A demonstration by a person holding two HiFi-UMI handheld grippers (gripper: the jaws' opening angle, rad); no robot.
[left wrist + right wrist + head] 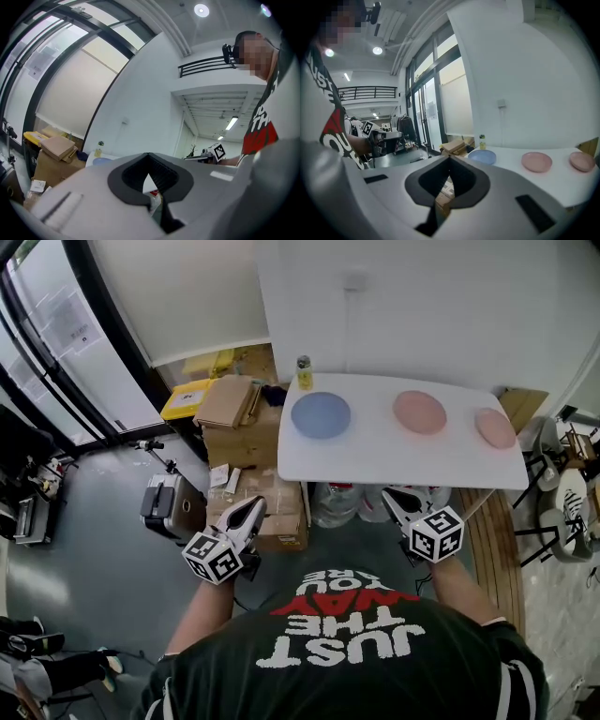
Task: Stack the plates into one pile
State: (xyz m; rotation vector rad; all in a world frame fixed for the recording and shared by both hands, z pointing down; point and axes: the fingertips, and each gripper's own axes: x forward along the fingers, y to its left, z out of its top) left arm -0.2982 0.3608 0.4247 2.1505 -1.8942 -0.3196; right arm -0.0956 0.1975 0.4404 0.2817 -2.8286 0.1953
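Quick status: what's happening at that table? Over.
Shut, empty: left gripper, right gripper, short of table. Unstacked, apart: blue plate, pink plate, small pink plate. By the blue plate, a bottle, not blocking.

Your left tongs' [150,177] body hides most of the worktop [375,454] from their camera, and the far-left corner bottle's [304,372] label is too small to read.

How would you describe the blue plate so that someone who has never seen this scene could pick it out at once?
Find the white table against the white wall, where three plates lie in a row. The blue plate is at the row's left end in the head view, beside a small bottle. It is the only blue one; the other two plates are pink.
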